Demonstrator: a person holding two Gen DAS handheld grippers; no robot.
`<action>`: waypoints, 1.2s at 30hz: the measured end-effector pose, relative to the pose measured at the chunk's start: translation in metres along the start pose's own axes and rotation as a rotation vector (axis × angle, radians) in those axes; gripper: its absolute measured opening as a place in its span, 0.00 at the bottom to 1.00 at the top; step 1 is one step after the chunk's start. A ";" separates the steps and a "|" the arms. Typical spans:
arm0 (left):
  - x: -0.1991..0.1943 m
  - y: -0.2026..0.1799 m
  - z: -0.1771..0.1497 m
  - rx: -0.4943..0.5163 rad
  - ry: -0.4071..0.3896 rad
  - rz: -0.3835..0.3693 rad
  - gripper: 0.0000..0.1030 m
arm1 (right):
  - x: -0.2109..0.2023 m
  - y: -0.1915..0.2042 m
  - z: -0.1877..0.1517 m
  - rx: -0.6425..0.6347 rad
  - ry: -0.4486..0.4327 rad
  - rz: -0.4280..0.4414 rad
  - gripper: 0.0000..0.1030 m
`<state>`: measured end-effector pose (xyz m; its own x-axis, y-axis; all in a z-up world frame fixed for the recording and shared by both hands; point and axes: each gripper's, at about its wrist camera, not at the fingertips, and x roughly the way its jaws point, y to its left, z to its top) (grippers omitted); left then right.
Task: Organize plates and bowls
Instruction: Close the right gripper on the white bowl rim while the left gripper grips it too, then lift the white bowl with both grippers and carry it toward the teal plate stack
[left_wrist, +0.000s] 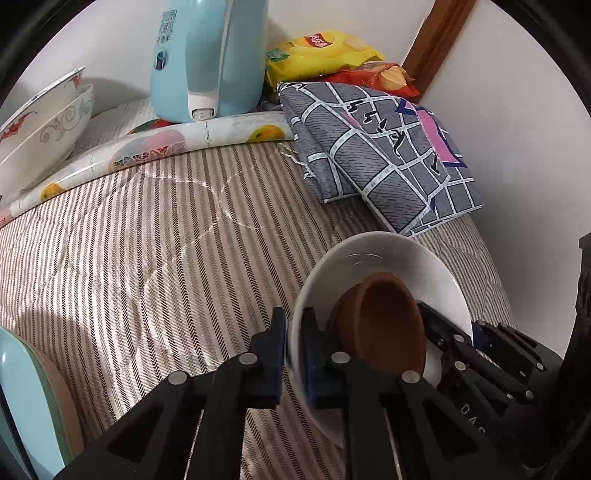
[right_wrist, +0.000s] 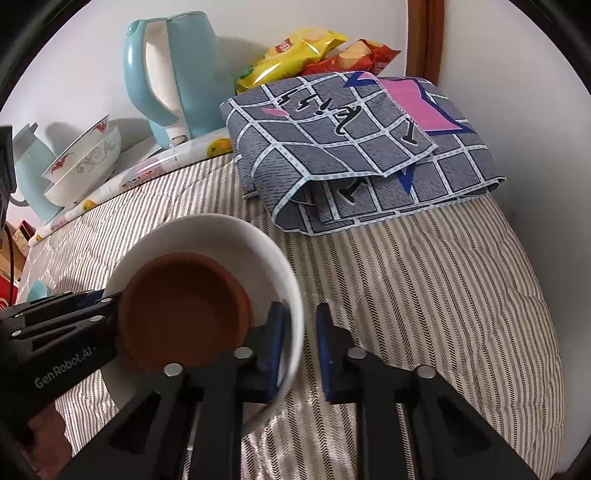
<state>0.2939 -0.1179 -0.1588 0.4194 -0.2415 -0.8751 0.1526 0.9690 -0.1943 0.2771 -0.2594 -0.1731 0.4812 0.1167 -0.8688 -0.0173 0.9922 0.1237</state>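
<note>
A white bowl (left_wrist: 399, 266) holds a brown clay bowl (left_wrist: 384, 314) and hovers over the striped quilt. My left gripper (left_wrist: 293, 354) is shut on the white bowl's left rim. My right gripper (right_wrist: 301, 343) straddles the bowl's right rim (right_wrist: 295, 332); its fingers stand slightly apart, the outer one off the wall. The white bowl (right_wrist: 207, 232) and brown bowl (right_wrist: 181, 310) also show in the right wrist view. Two stacked patterned white bowls (left_wrist: 44, 125) sit at the far left; they also show in the right wrist view (right_wrist: 85, 162).
A light blue kettle (left_wrist: 210, 55) stands on a fruit-print tray (left_wrist: 147, 147) at the back. A folded grey checked cloth (right_wrist: 354, 147) and snack bags (right_wrist: 295, 51) lie at the back right. A pale blue-green dish (left_wrist: 26, 413) is at the lower left.
</note>
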 end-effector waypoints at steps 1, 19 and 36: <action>0.000 -0.002 0.000 0.008 -0.005 0.008 0.08 | 0.000 0.000 0.000 0.008 -0.001 0.006 0.10; -0.014 -0.004 -0.013 -0.012 -0.020 -0.009 0.08 | -0.018 -0.007 -0.016 0.098 -0.008 -0.007 0.08; -0.060 -0.004 -0.025 -0.012 -0.074 -0.020 0.08 | -0.064 0.009 -0.024 0.093 -0.070 -0.008 0.08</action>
<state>0.2454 -0.1060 -0.1164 0.4812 -0.2631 -0.8362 0.1509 0.9645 -0.2167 0.2249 -0.2565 -0.1281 0.5411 0.1020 -0.8347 0.0667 0.9843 0.1636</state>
